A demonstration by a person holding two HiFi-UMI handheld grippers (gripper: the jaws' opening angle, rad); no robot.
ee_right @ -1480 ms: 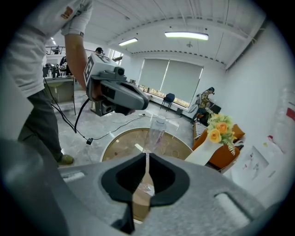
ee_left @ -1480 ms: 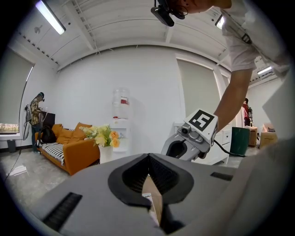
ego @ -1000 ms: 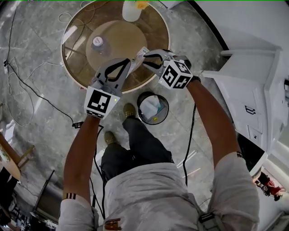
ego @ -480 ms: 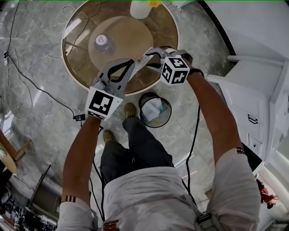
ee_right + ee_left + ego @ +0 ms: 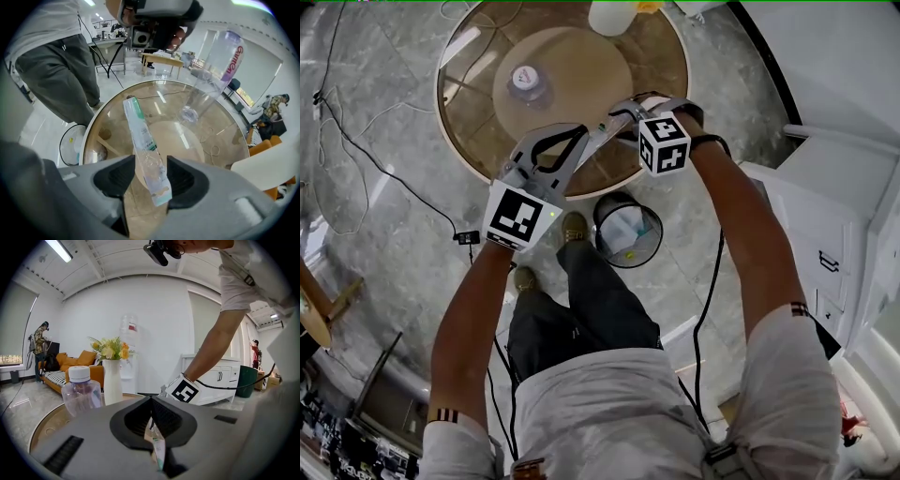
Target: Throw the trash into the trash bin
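The left gripper (image 5: 151,402) has its fingers clenched on one end of a thin clear wrapper (image 5: 144,149) with green print. In the left gripper view only a crumpled strip of it shows below the pinched pads, and the rest is hidden behind them. The right gripper (image 5: 151,165) points steeply down over the round glass table (image 5: 469,122). Its fingers have just been opening and now stand released, with the wrapper's other end in the gap between them. It lies close to the pad on that view's left, though whether it brushes that pad cannot be told. The print on the wrapper is too small to read. In the head view the wrapper is only a pale sliver between the 2 grippers' tips, in the air above the table's near edge. The trash bin (image 5: 609,202) stands on the floor just beside the table; something white and a small yellow bit lie in it, too unclear to name. In the right gripper view the gripper's body cuts the bin off. A bottle (image 5: 528,81) stands on the table, and a white vase (image 5: 112,380) of flowers (image 5: 110,348) is cropped at the head view's top edge.
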